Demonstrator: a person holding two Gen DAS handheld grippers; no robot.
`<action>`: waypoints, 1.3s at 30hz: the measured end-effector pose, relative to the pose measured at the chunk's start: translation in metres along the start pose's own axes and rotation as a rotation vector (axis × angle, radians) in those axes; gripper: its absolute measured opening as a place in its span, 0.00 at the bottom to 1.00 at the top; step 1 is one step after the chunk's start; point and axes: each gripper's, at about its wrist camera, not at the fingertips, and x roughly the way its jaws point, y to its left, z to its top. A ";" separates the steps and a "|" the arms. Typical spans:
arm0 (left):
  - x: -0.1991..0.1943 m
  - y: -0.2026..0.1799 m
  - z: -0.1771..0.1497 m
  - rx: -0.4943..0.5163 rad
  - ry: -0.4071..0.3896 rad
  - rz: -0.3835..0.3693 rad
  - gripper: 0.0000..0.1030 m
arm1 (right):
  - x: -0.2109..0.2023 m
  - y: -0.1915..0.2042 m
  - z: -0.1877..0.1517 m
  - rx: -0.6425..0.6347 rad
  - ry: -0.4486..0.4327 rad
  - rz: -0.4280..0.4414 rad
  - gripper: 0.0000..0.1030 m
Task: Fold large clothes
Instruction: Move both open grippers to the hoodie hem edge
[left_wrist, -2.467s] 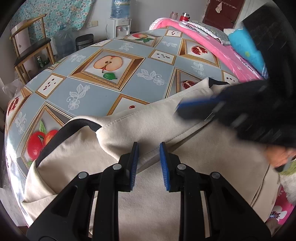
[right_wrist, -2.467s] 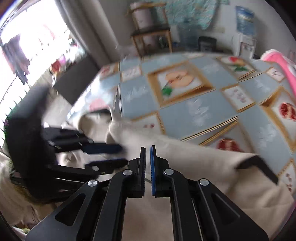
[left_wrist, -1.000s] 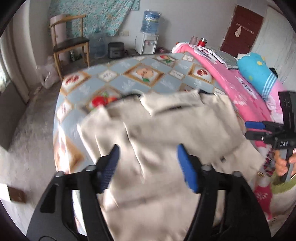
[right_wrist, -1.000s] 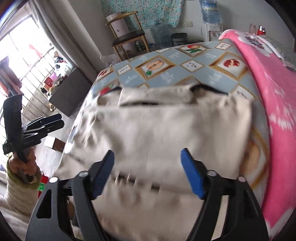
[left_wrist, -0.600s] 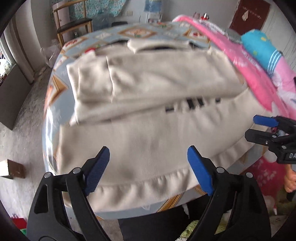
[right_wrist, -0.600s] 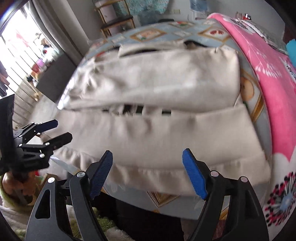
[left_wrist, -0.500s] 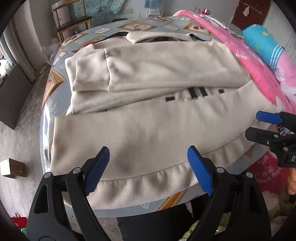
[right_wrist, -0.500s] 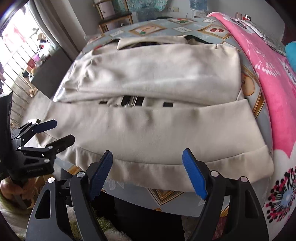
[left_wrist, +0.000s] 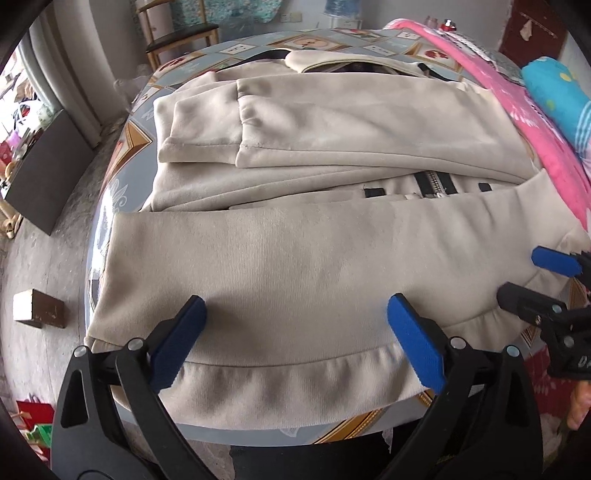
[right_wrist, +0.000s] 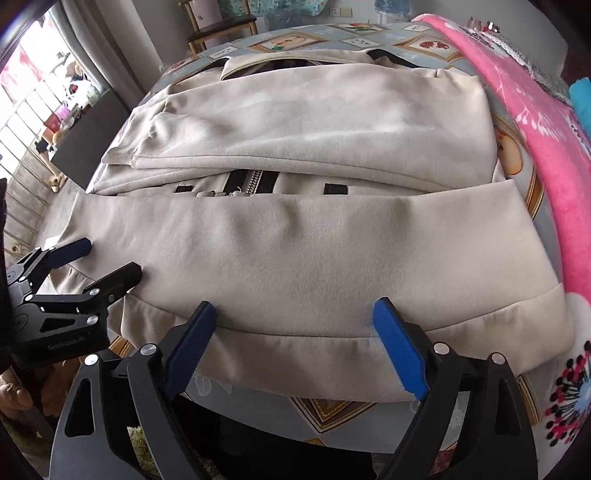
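1. Both of my grippers have come down and back toward the near edge since a second ago, and their jaws have just been opening; nothing is between them.
2. My left gripper (left_wrist: 295, 317) hangs wide open over the near-left part of the hem band (left_wrist: 295, 380), with the pads clear of the cloth.
3. My right gripper (right_wrist: 291, 325) is also wide open, empty, over the same band further to the right.
4. Under them the beige jacket (left_wrist: 314, 258) lies flat on the surface (right_wrist: 332, 413), and its bottom band hangs a little over the near edge.
5. Further away, both sleeves (left_wrist: 332, 125) are already folded across the chest, one on the other, and the zipper (right_wrist: 251, 182) shows below them.
6. At the far end I see the collar (right_wrist: 295, 59), and the pink blanket (right_wrist: 535, 122) lies along the right side.
7. I judge the sleeve folds are done; the lengthwise fold, bottom up toward the collar, is still left, so about half remains.
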 end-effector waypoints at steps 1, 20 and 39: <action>0.000 0.000 0.000 -0.001 0.001 0.001 0.92 | 0.000 0.000 -0.001 -0.004 -0.005 0.001 0.85; 0.000 0.000 0.002 -0.006 0.018 0.003 0.93 | 0.005 0.005 0.004 -0.037 0.047 0.020 0.95; 0.000 0.000 0.000 0.000 0.015 0.000 0.93 | -0.022 0.013 0.011 -0.051 -0.093 -0.004 0.94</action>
